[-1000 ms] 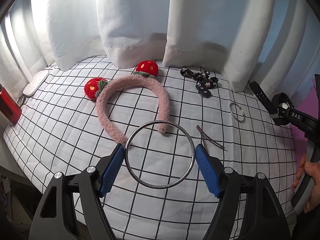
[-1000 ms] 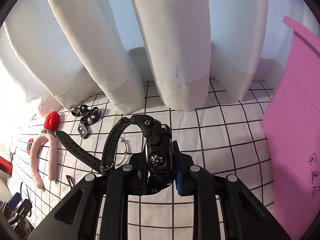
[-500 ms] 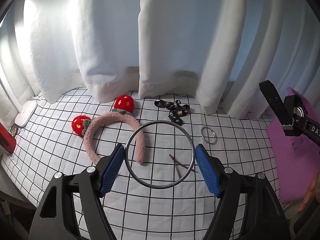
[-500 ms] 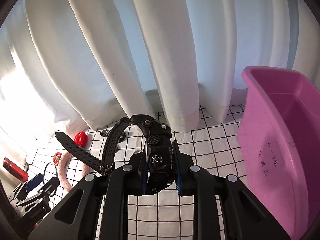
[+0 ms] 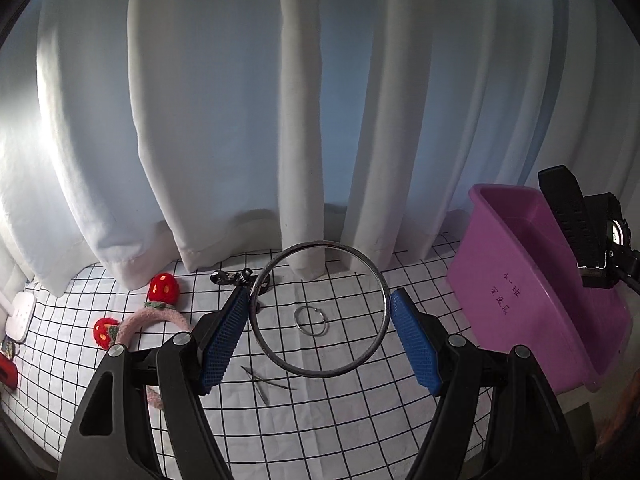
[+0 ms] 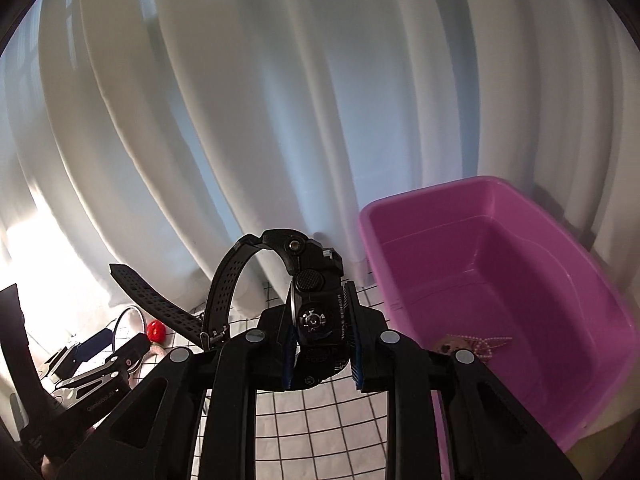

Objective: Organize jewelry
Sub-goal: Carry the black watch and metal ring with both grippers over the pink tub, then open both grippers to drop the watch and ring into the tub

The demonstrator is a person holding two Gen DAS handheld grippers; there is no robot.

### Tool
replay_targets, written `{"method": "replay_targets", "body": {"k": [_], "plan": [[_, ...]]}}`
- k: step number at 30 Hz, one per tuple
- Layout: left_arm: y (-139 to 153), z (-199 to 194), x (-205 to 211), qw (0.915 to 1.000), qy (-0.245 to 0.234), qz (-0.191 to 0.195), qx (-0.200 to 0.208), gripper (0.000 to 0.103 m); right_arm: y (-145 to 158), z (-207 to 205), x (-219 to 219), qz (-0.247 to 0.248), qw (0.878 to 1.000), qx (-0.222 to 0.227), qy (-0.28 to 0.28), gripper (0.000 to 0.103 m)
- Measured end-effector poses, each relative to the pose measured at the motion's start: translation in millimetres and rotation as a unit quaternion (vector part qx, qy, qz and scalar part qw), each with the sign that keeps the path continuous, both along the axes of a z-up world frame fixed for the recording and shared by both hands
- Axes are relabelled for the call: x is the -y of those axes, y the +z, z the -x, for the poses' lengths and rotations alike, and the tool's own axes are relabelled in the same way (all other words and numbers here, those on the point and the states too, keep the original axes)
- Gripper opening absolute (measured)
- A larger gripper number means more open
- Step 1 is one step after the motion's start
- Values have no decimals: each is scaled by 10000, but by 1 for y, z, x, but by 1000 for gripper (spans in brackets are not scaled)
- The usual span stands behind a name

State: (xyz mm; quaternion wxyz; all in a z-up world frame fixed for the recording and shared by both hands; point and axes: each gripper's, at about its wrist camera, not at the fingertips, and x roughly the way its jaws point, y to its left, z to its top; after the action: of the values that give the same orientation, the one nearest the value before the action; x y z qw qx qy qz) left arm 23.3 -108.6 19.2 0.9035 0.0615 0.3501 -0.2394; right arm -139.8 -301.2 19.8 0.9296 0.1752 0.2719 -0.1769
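Note:
My left gripper (image 5: 319,334) is shut on a large silver bangle (image 5: 376,344) and holds it well above the checked cloth (image 5: 340,416). My right gripper (image 6: 321,338) is shut on a black wristwatch (image 6: 316,304), straps hanging to the left; the watch also shows in the left wrist view (image 5: 592,236), beside the pink tub. A pink tub (image 6: 500,280) stands at the right, with a pearl piece (image 6: 476,345) on its floor. On the cloth lie a pink headband with red strawberries (image 5: 152,320), a small ring (image 5: 311,320), a thin hair clip (image 5: 262,383) and a black piece (image 5: 234,278).
White curtains (image 5: 280,120) hang along the back of the cloth. A white device (image 5: 18,312) and a red object (image 5: 7,370) lie at the left edge. The tub (image 5: 532,292) stands at the cloth's right end.
Both grippers have risen and swung right with their loads. The tub has come fully into view, and the cloth items have dropped lower and further left in frame.

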Motion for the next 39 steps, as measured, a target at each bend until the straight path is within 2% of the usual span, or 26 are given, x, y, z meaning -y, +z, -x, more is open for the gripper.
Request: {"method": "replay_targets", "body": {"k": [11,17,22,27,28,39], "plan": [[29,31,103,9953,-927,28,296,71,10,76,72,134,9943,77,-1054,21],[37,49,163,9888,-1453,38,344,71,-1,101,115,17,9889,20,-1484,21],[39,58,212,9845,-1740,18,235,71,-12,112,139,-127,9870,-131,-1595,21],[23,62,252,9815,-1897,-227,75,71,-32,103,158,-297,9871,-404,-1518,21],[18,62,258,9809,-1920,-311,62,71,-39,89,166,-350,9870,-458,-1502,21],[-31,45,294,9725,-2045,-955,-580,72,-78,69,182,-703,9848,-940,-1283,21]]}}
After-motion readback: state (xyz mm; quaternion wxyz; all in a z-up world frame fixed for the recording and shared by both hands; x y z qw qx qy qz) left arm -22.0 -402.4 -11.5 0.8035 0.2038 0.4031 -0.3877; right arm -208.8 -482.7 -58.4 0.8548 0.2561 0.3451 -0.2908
